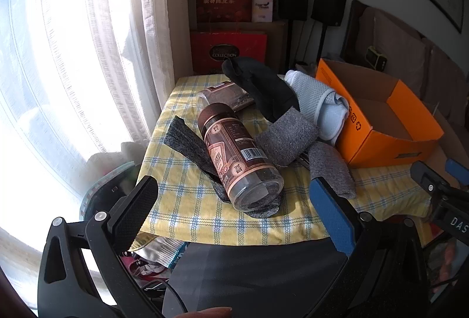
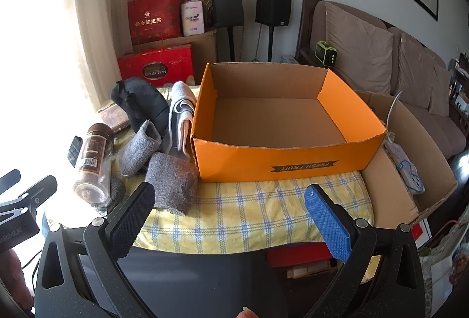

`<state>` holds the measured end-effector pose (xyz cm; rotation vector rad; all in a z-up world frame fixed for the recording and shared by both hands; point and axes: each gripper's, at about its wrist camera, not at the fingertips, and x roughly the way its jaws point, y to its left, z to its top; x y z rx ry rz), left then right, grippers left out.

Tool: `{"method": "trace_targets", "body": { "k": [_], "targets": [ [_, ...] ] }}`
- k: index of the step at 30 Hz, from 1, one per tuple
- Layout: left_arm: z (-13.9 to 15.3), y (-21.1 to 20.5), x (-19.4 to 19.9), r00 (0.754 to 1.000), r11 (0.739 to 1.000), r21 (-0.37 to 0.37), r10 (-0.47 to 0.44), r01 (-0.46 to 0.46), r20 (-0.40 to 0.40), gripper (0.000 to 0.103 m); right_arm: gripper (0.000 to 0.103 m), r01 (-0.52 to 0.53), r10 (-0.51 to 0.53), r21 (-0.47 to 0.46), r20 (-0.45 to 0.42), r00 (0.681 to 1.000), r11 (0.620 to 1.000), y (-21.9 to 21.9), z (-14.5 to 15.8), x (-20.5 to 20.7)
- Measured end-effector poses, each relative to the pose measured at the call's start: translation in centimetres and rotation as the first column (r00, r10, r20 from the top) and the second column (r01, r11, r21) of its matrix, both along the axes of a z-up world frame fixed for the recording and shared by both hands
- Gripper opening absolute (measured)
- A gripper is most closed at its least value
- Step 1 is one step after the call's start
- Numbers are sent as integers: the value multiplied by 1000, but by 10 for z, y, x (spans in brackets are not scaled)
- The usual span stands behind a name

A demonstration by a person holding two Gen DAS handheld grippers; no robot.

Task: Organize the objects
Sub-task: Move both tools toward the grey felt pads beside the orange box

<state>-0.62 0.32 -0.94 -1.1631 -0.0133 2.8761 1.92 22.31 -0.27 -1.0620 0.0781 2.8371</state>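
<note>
A brown-labelled bottle (image 1: 237,155) lies on its side on the yellow checked cloth (image 1: 187,209), on a dark grey sock (image 1: 187,142). Behind it lie a second clear jar (image 1: 225,96), a black cloth item (image 1: 263,89), a white-blue mesh slipper (image 1: 319,101) and two grey socks (image 1: 288,139). An orange cardboard box (image 2: 281,155) stands open and holds nothing. My left gripper (image 1: 231,194) is open, just short of the bottle. My right gripper (image 2: 228,200) is open in front of the box, with a grey sock (image 2: 173,180) beside its left finger. The bottle also shows in the right wrist view (image 2: 93,162).
A bright curtained window (image 1: 73,54) is at the left. Red gift boxes (image 2: 158,62) and two black speakers (image 2: 272,5) stand behind the table. A brown sofa (image 2: 381,62) is at the right, with a plain cardboard flap (image 2: 390,171) beside the orange box.
</note>
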Motion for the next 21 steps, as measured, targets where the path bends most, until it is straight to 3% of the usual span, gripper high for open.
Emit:
{"method": "trace_targets", "body": {
  "k": [9,16,21],
  "targets": [
    [-2,-4,-11,998,998,29,-58,58,-24,103,103,-38,38,12,25,999,999,0,-10,-12],
    [-7,-19,-22,998,997,46,-61,62,-35,103,103,-60,65,-71,74,995,996,11,-25,-26],
    [-8,-15,-42,989,984,103,-147,147,-5,97,97,-84,92,-88,83,992,993,8,-30,-35]
  ]
}}
